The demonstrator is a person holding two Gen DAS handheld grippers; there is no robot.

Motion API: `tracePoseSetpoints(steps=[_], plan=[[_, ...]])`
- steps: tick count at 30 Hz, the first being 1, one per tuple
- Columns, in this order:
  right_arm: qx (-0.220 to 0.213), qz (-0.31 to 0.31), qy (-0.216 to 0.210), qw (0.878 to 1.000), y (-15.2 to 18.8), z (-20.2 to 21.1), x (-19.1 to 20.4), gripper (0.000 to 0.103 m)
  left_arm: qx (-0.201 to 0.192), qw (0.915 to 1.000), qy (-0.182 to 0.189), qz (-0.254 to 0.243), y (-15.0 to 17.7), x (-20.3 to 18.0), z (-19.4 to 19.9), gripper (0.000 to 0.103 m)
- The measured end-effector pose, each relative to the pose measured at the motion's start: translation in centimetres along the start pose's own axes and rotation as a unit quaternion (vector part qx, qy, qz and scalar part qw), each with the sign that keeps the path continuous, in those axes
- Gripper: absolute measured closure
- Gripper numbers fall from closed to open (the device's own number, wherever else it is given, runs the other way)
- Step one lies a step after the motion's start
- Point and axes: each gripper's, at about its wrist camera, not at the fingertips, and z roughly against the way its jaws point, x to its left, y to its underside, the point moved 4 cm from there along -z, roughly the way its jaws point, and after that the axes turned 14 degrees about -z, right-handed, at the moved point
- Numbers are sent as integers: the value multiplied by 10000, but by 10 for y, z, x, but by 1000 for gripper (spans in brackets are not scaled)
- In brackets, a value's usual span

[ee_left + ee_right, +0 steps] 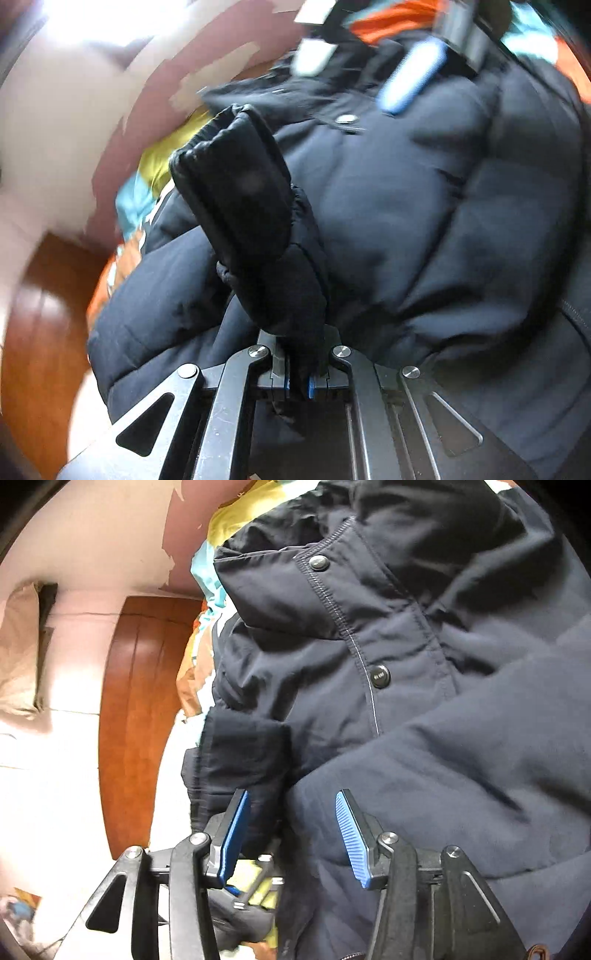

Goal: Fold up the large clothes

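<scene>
A dark navy puffer jacket [424, 206] with snap buttons lies spread over the bed and fills both views [424, 709]. My left gripper [300, 384] is shut on one of its sleeves. The black sleeve cuff [240, 199] stands up out of the jaws over the jacket body. My right gripper [293, 838] is open low over the jacket front. Its blue pads [349, 838] stand well apart, with a fold of jacket and a sleeve end [240, 760] between them but not pinched. In the blurred left wrist view, the right gripper [364, 66] shows at the top edge.
A colourful yellow, teal and orange bed cover [159, 173] shows under the jacket's left side. A brown wooden headboard [140, 701] curves along the left, with a pillow [18, 646] and white bedding [48, 775] beyond. The pink wall [110, 535] has peeling paint.
</scene>
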Motion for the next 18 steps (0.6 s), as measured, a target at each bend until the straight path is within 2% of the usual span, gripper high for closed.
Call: tracePoseSetpoints(steps=[6,10,11,12,13,14,18], plan=[[104,-313,-255,9991,-9,1,-15,56,74,9974,-363,-618,-2,-19,-14,99],[161,-275,-442,9985,-12,1,-5,56,126,9940,-570,-923,-1,-20,-20,99],[153,-236,-508,9983,-12,1,0,51,116,9935,-594,-966,-7,-19,-22,99],[133,-189,-481,9986,-11,2,4,42,100,9930,-614,-1002,-7,-18,-21,99],[79,-134,-356,9992,-11,3,6,22,89,9924,-638,-1049,-8,-17,-23,99],[62,-92,-238,9997,-12,3,6,15,90,9916,-666,-1106,-8,-16,-25,99],[264,116,128,9995,-9,-8,5,18,96,9912,-667,-1138,-11,-12,-30,99]])
